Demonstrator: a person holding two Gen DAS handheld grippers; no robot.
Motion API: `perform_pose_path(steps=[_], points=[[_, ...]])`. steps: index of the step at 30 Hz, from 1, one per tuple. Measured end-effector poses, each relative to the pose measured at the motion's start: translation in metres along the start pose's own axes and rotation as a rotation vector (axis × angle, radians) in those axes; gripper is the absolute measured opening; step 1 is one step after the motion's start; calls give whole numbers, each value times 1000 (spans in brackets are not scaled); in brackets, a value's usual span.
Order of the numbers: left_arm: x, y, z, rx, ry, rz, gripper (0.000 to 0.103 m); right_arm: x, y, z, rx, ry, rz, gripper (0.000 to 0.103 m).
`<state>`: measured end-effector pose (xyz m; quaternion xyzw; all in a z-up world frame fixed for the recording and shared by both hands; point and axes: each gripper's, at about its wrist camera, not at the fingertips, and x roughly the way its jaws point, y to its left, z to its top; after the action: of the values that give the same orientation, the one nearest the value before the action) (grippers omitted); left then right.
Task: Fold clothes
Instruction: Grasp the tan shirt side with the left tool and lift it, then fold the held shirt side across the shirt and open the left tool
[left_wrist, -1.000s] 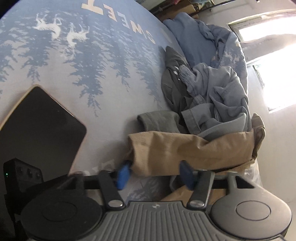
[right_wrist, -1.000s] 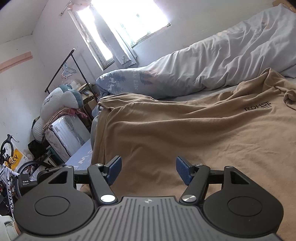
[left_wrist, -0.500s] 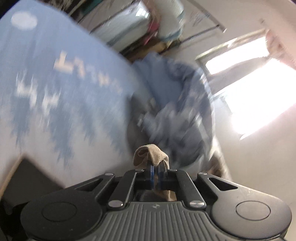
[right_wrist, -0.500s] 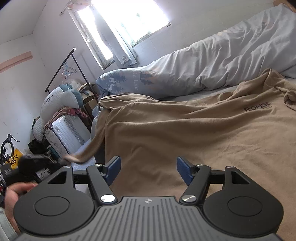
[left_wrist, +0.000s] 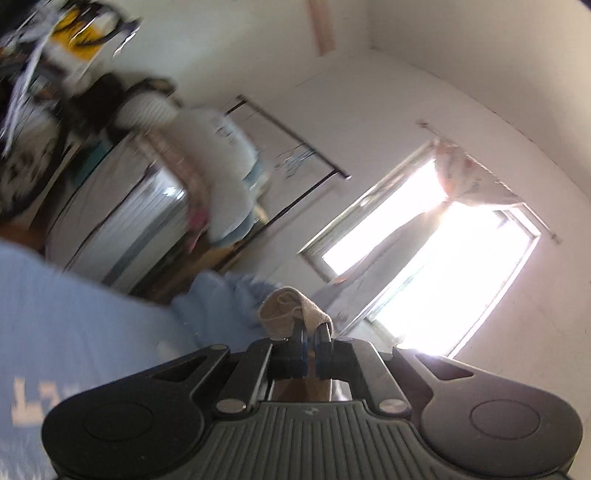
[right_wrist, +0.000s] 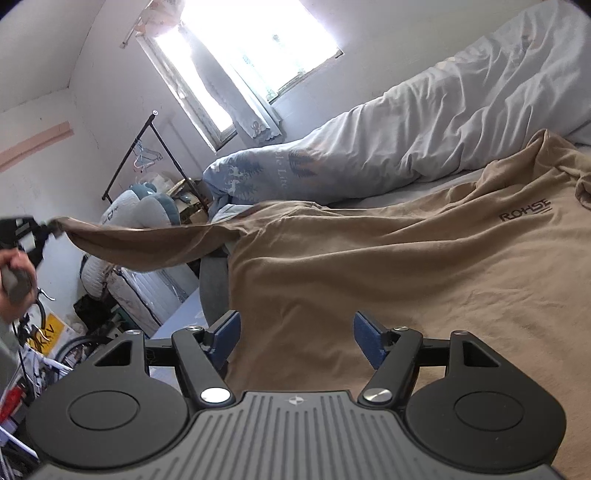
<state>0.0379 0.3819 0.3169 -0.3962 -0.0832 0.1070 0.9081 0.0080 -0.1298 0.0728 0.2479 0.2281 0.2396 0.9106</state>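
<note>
Tan shirt (right_wrist: 388, 266) is spread over the bed (right_wrist: 424, 186), one corner drawn out past the bed edge and held taut by the left gripper (left_wrist: 309, 338), clenched on a tan fold, probably to carry it across for a fold. Right gripper (right_wrist: 295, 338) is held spread wide, gripping nothing, low over the near hem. Duvet (right_wrist: 424, 125) is bunched along the far side; open air is left beyond the bed edge

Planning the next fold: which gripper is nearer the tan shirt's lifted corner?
Left. The left gripper is shut on the tan cotton shirt corner; the right gripper hovers open above its body.
</note>
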Motion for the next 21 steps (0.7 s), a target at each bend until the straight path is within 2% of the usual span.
perform_pose_path(steps=[4, 10, 13, 16, 21], points=[[19, -51, 10, 65, 17, -55, 0, -2, -3, 4, 18, -4, 6, 70], [45, -126, -7, 126, 76, -121, 0, -10, -6, 13, 35, -25, 19, 70], [45, -168, -20, 169, 105, -177, 0, -16, -10, 20, 41, -41, 21, 70], [40, -214, -39, 220, 159, -244, 0, -21, -14, 27, 47, -60, 20, 70], [20, -280, -98, 332, 291, -330, 0, -34, -24, 38, 92, -100, 29, 70]])
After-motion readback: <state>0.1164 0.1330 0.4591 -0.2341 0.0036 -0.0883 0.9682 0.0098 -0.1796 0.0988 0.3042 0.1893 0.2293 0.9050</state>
